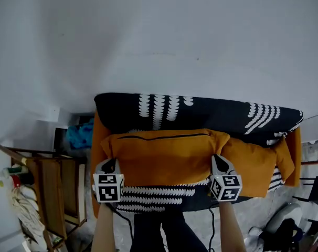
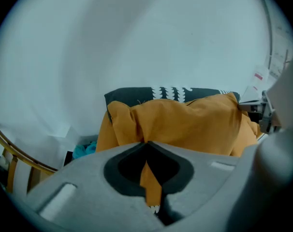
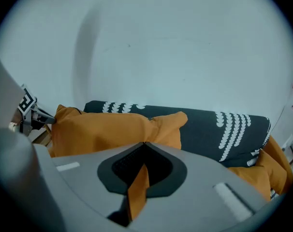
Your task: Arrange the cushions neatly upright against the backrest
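Place: a home living room.
Landmark: dark sofa (image 1: 227,114) with a white pattern, against a plain white wall (image 1: 159,35).
Before the sofa's backrest: orange cushion (image 1: 164,156).
Left of the sofa: wooden rack (image 1: 54,188) with odds and ends, turquoise cloth (image 1: 79,135).

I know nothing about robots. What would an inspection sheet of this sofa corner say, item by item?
Surface: dark sofa with white print.
Job's things: orange cushion held in front of the backrest by its two near corners; second orange cushion beside it on the right.
Clutter: teal cloth and wooden rack left of the sofa.
Grippers: left tongs shut on one corner of the orange cushion; right tongs shut on the other.
Cables: black cable hangs below the left tongs; white cord coiled by the rack.
Surroundings: plain white wall behind.
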`<state>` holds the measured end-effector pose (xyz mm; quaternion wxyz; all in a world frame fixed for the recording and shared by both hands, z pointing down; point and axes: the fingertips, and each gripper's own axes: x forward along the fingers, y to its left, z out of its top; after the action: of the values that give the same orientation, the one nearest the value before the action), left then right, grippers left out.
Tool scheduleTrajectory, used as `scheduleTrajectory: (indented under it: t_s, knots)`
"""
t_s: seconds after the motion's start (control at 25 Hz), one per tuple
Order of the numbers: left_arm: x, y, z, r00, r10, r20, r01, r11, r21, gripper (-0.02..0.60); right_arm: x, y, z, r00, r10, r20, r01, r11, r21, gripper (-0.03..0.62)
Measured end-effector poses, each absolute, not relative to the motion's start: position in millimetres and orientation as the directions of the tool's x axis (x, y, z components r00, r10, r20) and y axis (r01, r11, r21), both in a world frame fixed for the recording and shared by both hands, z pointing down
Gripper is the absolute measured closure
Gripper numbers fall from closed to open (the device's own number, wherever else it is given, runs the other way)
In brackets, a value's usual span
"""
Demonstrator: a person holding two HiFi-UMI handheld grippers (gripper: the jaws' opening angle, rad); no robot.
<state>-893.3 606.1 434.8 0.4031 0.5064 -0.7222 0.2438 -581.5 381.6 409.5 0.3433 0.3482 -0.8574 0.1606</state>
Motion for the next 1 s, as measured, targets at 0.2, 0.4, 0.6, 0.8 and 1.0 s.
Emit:
scheduleTrajectory:
  t_s: [0.2,0.4,0.6,0.8,1.0]
  knots:
    - [-908,577,411,-0.183,-0.568,0.802,-0.937,0.348,0.032,0.572,-593,356,386,-0.539,-0.519,0.663,-0.710,0.703,-0.027,0.579]
    - [-925,538,390,-0.203,-0.611,0.765,-0.949,0.314,-0.001,0.572,-601,331,371,-0.549,-0.538,0.640,-0.708,0.706,-0.012,0.579]
    - [-937,509,384,-0.202,-0.632,0.748,-0.963,0.267,-0.034,0.571,-609,310,367,-0.561,-0.551,0.617,-0.707,0.708,-0.010,0.579]
    - [-940,503,406,-0.198,-0.607,0.769,-0.969,0.238,-0.062,0.571,-614,302,390,-0.557,-0.526,0.643,-0.688,0.725,-0.003,0.579]
    - [-946,509,434,-0.202,-0.578,0.791,-0.965,0.255,-0.060,0.571,-622,304,418,-0.559,-0.489,0.670,-0.665,0.747,-0.010,0.579]
